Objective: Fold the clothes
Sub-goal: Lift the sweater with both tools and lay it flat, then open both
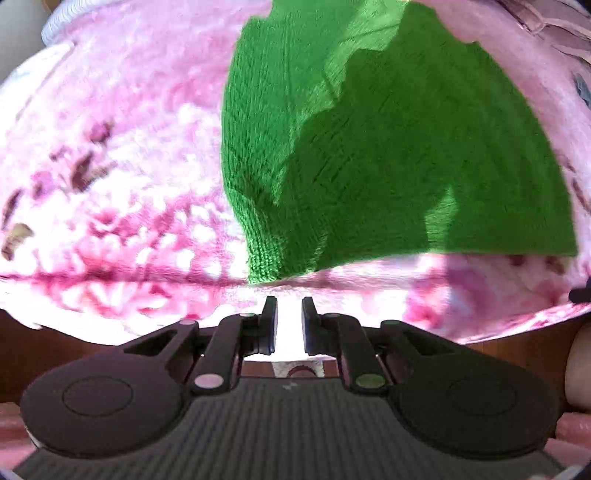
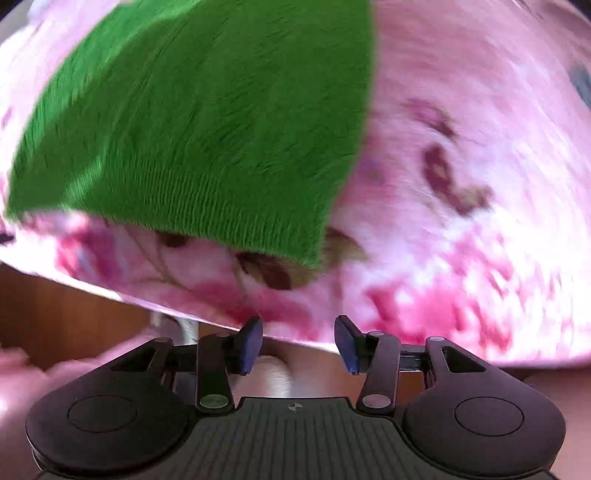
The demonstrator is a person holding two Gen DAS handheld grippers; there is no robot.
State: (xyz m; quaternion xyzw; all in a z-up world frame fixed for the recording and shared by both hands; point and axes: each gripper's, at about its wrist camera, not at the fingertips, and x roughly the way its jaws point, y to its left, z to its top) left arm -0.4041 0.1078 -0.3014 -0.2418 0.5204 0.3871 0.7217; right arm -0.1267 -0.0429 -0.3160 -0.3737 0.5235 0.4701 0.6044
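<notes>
A green knit garment lies spread on a pink floral blanket. Its near left corner points at my left gripper, which stands just short of it, open by a narrow gap with nothing between the fingers. In the right wrist view the same green garment fills the upper left, its near right corner lifted slightly off the blanket. My right gripper sits below that corner at the blanket's edge, wide open and empty. This view is motion-blurred.
The blanket's near edge drops off to a brown wooden floor. A white ribbed object sits at the far left. Pale pink crumpled fabric lies at the far right corner. Part of a person's hand shows at the right edge.
</notes>
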